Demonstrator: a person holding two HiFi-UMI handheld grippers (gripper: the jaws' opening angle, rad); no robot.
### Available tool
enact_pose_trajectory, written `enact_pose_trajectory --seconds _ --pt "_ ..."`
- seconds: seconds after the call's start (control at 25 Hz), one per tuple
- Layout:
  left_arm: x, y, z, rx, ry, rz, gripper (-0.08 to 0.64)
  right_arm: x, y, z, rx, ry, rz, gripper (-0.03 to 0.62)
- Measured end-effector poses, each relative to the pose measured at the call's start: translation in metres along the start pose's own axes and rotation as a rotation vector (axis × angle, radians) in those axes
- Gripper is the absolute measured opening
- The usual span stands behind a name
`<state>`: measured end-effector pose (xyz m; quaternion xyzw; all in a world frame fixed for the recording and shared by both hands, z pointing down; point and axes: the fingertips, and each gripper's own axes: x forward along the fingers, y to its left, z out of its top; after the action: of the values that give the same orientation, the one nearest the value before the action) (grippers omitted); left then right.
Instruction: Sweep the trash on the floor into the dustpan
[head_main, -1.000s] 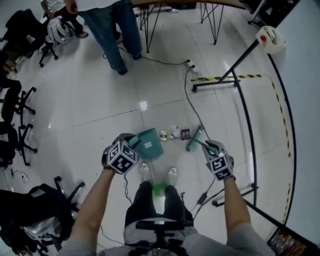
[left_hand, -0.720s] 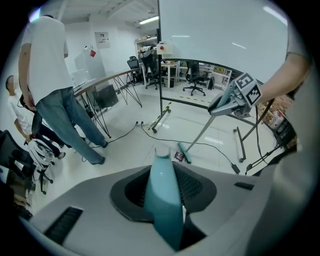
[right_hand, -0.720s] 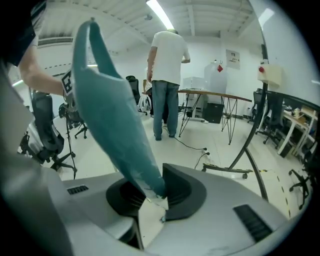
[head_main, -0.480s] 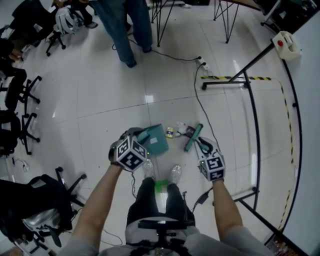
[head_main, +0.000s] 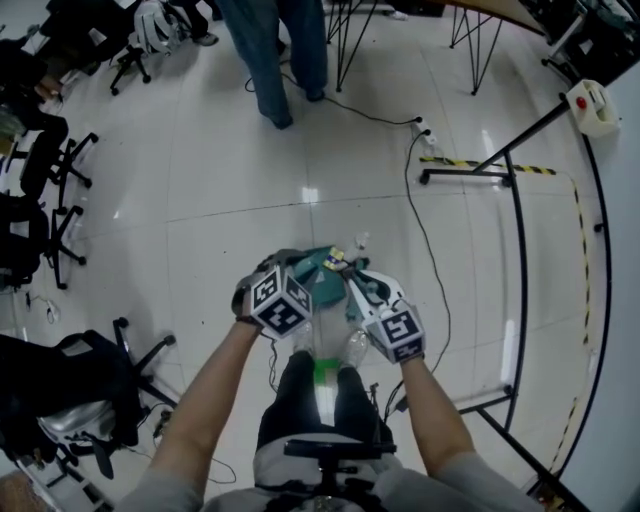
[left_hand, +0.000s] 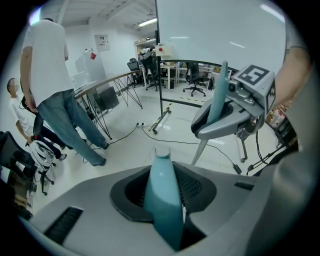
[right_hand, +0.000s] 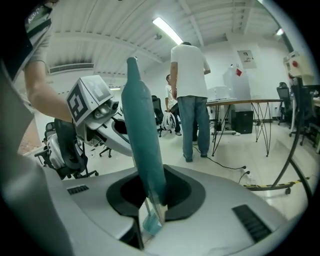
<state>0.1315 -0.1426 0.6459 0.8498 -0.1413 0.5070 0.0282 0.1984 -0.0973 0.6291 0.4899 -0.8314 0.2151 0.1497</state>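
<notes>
L claw (left_hand: 165, 200) grips the teal plastic dustpan's (head_main: 315, 262) handle, R claw (right_hand: 150, 210) the teal brush's (right_hand: 142, 130) handle, pan on the floor (head_main: 200, 200) at 12 o'clock of the shoes (head_main: 350, 345), yellow scrap (head_main: 335, 262) at its lip, white scrap (head_main: 360, 242) just beyond at 1, so prob. only last strokes left.

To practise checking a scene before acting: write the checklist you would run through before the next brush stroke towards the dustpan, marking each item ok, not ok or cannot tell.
1. The left gripper is shut on the dustpan handle: ok.
2. The right gripper is shut on the brush handle: ok.
3. The dustpan has its lip flat on the floor: cannot tell.
4. All trash is inside the dustpan: not ok; a white scrap lies on the floor beyond it.
5. The black cable is clear of both grippers: ok; it runs past on the right gripper's side.
</notes>
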Motion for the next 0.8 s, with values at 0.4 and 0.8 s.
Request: enact_pose_trajectory --seconds 0.4,0.8 --pt "-0.008 0.007 -0.024 -0.003 -0.021 -0.012 0.112 0.015 0.040 0.032 0.020 -0.067 0.121 0.049" --pt "-0.033 0.019 -0.067 -0.046 -0.041 -0.037 0.112 -0.029 0.019 0.072 -0.060 -0.055 0.032 0.044"
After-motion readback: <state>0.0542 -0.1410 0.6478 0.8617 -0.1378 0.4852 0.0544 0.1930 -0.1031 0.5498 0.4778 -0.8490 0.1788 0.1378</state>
